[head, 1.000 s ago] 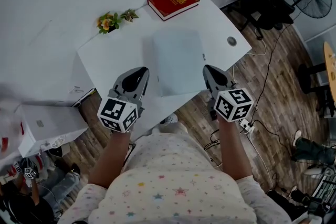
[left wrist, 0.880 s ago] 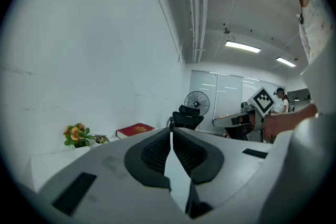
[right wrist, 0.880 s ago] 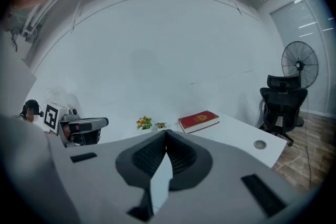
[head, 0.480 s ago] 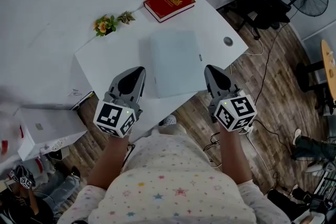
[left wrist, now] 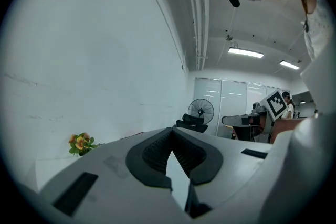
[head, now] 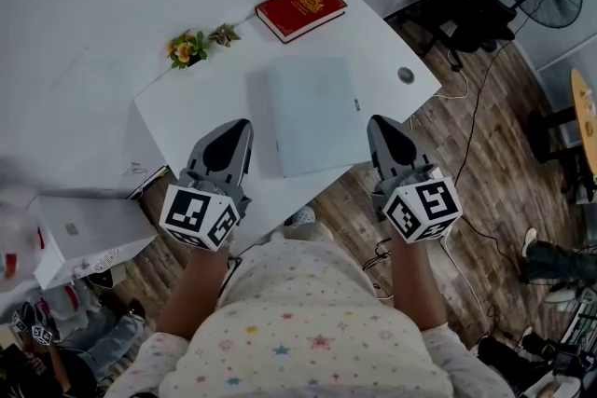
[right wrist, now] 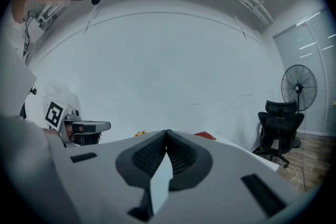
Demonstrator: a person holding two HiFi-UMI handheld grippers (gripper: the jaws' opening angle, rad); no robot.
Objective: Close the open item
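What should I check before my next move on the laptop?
1. Laptop lid down flat on the table: ok.
2. Left hand-held gripper jaws together, nothing between them: ok.
3. Right hand-held gripper jaws together, nothing between them: ok.
4. Both grippers apart from the laptop, one on each side of its near end: ok.
5. Red book and flowers clear of the laptop: ok.
6. Lid fully seated all along its edge: cannot tell.
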